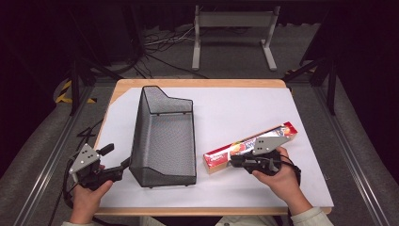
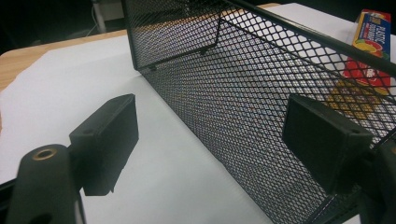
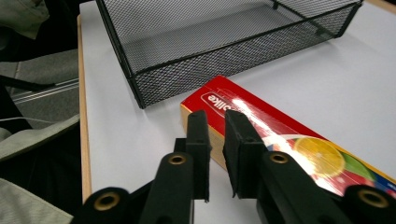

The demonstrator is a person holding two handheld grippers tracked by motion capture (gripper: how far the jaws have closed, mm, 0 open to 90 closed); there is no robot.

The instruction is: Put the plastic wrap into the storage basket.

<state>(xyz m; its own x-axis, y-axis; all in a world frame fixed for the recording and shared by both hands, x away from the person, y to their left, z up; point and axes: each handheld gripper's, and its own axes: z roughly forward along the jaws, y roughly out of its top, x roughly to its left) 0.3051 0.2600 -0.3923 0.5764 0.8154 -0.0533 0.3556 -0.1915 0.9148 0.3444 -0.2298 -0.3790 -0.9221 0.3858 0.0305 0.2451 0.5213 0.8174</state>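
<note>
The right gripper (image 3: 215,122), jaws nearly together and clamping nothing, hovers over the near end of the red wrap box (image 1: 249,147) lying just right of the empty mesh basket (image 1: 162,136), whose left wall the wide-open left gripper (image 2: 210,126) straddles.

table (image 1: 306,141) | white cover | grey stand (image 1: 233,28) (behind) | floor cables (image 1: 160,44)

"PLASTIC" in white on the blue end of the long red box (image 2: 373,35)
</note>
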